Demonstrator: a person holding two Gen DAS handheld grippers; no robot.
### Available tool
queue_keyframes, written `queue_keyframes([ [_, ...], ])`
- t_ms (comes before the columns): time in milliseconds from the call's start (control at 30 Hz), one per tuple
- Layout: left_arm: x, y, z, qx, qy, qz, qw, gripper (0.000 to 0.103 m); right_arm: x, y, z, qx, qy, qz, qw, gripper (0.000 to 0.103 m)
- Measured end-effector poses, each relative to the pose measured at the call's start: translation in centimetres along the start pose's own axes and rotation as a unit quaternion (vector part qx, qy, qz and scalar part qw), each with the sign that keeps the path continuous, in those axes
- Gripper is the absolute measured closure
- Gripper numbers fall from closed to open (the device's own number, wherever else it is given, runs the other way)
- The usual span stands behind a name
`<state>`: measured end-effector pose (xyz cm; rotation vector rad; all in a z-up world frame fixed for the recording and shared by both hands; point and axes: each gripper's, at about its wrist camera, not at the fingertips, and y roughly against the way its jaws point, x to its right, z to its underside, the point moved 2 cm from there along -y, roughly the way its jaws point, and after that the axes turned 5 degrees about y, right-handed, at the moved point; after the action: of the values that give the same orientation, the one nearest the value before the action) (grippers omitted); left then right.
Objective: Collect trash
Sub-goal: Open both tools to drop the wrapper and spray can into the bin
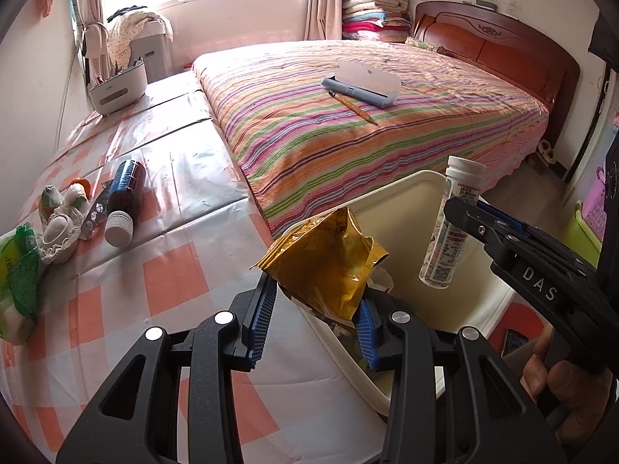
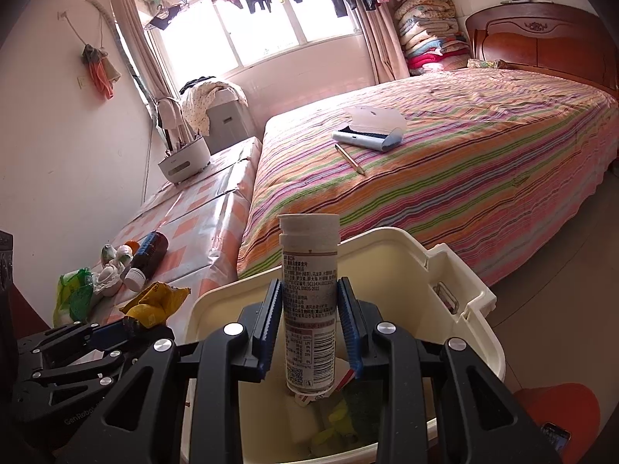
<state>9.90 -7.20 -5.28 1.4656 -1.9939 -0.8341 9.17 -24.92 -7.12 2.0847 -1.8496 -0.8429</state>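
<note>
My left gripper (image 1: pixel 317 313) is shut on a crumpled yellow snack wrapper (image 1: pixel 329 259) and holds it over the near left rim of a cream trash bin (image 1: pixel 410 201). My right gripper (image 2: pixel 311 324) is shut on a clear white-capped tablet tube (image 2: pixel 307 297), upright above the open bin (image 2: pixel 406 255), which holds some trash at the bottom. The tube also shows in the left wrist view (image 1: pixel 452 224), and the wrapper in the right wrist view (image 2: pixel 154 301). More trash lies on the checkered table: a dark bottle (image 1: pixel 123 197), white crumpled pieces (image 1: pixel 58 224) and a green bag (image 1: pixel 17 274).
A striped bed (image 1: pixel 348 116) lies behind the bin, with an open pencil case (image 1: pixel 363 85) and a pencil (image 1: pixel 352 106) on it. A white organizer (image 1: pixel 118 87) stands at the table's far end. A phone (image 2: pixel 555 439) rests on an orange stool at the right.
</note>
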Motion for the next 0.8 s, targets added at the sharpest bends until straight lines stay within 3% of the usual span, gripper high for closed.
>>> queue_keyframes([
  [100, 0.3, -0.1, 0.0, -0.002, 0.000, 0.005, 1.0000, 0.065, 0.3, 0.1, 0.0, 0.002, -0.008, 0.002, 1.000, 0.059],
  [267, 0.6, -0.2, 0.0, -0.007, 0.002, 0.023, 0.9997, 0.064, 0.7, 0.6, -0.1, 0.018, -0.017, 0.008, 1.000, 0.047],
  [533, 1.5, -0.1, 0.0, -0.008, -0.005, 0.036, 0.9993, 0.064, 1.1, 0.7, -0.3, 0.026, -0.027, 0.010, 0.999, 0.046],
  [733, 2.0, -0.3, 0.0, -0.012, -0.008, 0.046, 0.9988, 0.056, 1.3, 0.9, -0.3, 0.032, -0.034, 0.012, 0.999, 0.046],
  [800, 2.1, -0.2, 0.0, -0.009, -0.010, 0.046, 0.9988, 0.048, 1.4, 0.9, -0.3, 0.032, -0.035, 0.013, 0.999, 0.046],
])
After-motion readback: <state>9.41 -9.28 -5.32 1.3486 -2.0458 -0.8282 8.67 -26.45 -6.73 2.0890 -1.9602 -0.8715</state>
